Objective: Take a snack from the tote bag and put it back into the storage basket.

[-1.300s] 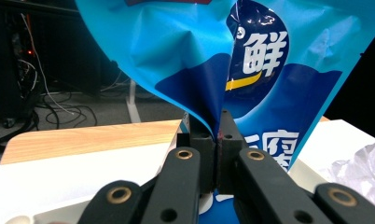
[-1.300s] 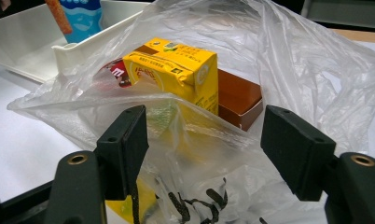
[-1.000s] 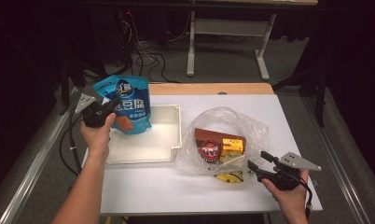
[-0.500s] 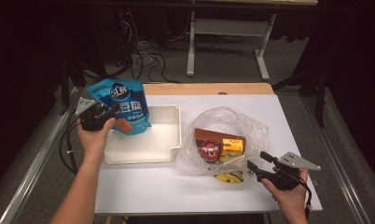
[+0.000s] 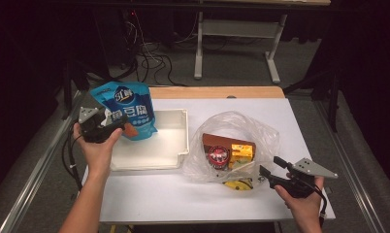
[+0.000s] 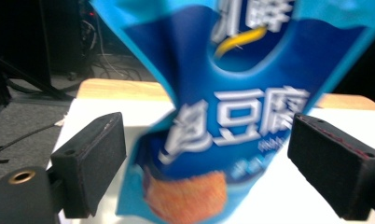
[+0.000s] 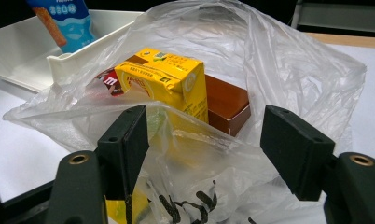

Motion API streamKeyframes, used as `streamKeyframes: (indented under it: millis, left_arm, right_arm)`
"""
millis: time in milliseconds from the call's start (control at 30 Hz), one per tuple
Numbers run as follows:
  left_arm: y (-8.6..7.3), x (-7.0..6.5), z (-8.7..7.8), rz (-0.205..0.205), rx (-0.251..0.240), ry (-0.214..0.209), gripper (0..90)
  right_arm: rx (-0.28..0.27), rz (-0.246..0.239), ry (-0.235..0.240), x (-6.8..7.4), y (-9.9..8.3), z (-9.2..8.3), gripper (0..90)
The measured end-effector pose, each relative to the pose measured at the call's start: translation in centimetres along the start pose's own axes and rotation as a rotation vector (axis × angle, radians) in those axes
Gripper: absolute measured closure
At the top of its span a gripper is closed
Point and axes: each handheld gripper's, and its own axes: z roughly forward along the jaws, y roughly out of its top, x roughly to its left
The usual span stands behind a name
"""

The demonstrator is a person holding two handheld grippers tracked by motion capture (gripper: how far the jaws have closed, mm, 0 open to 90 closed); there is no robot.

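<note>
I am spreading my left tool [image 5: 116,127], its jaws just opening around the upright blue snack pouch [image 5: 126,110] over the white tray's [image 5: 176,141] left end, while my right tool [image 5: 267,171] is hovering spread at the clear bag [image 5: 261,133] near the desk's [image 5: 300,121] front right corner.

The blue snack pouch [image 6: 241,107] carries large white Chinese characters across its middle, of which "豆腐" can be read; the first character is blurred. A dark round logo near its top [image 5: 123,94] is too small to read. The yellow drink carton [image 7: 169,79] bears small print that is not legible. The red round label [image 5: 218,156] on the brown pack is not legible.
</note>
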Motion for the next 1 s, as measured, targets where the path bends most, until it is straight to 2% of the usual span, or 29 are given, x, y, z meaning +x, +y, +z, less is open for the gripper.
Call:
streamKeyframes:
  millis: [100, 133, 200, 233, 433, 500, 567, 600, 633, 700, 800, 1000]
  left_arm:
    - [-0.5, -0.6, -1.1, -0.005, -0.005, -0.011, 11.5]
    - [-0.6, -0.8, -1.5, -0.005, -0.006, 0.001, 11.5]
    - [-1.1, -1.2, -2.2, -0.022, -0.014, -0.014, 12.1]
    - [-1.3, -1.4, -2.4, -0.014, -0.010, -0.013, 12.2]
    - [-2.4, -2.9, -3.9, 0.025, -0.023, -0.009, 12.6]
    - [-2.8, -3.6, -4.2, 0.046, -0.022, -0.022, 13.3]
    - [-3.3, -4.4, -4.5, 0.056, -0.023, -0.036, 13.7]
    - [-3.5, -4.8, -4.6, 0.059, -0.023, -0.044, 14.5]
    - [-3.8, -5.2, -4.7, 0.061, -0.020, -0.055, 14.5]
    - [-4.3, -6.0, -4.8, 0.063, -0.016, -0.075, 14.5]
    - [-4.9, -7.1, -4.8, 0.072, -0.004, -0.112, 14.7]
    - [-6.1, -8.1, -4.7, 0.090, 0.019, -0.156, 14.8]
  right_arm:
    - [-0.006, -0.004, -0.001, 0.0, 0.1, -0.1, 33.5]
    - [-0.006, -0.002, -0.001, 0.1, 0.2, -0.2, 34.2]
    - [-0.016, -0.001, -0.006, 0.2, 0.2, -0.2, 37.5]
    - [-0.021, -0.002, -0.002, 0.2, 0.3, -0.3, 39.7]
    - [-0.029, 0.010, 0.051, 0.5, 0.3, 0.0, 58.2]
    - [-0.041, 0.006, 0.049, 0.7, 0.4, 0.1, 66.5]
    - [-0.062, 0.021, 0.048, 0.8, 0.6, 0.3, 73.8]
    - [-0.076, 0.036, 0.038, 0.9, 0.8, 0.6, 80.7]
    - [-0.076, 0.036, 0.038, 0.9, 0.8, 0.6, 80.7]
    - [-0.064, 0.035, 0.041, 1.1, 1.0, 1.2, 84.2]
    - [-0.016, 0.025, 0.044, 1.4, 0.6, 2.2, 87.4]
    - [0.108, 0.022, 0.056, 1.3, -1.0, 3.7, 87.9]
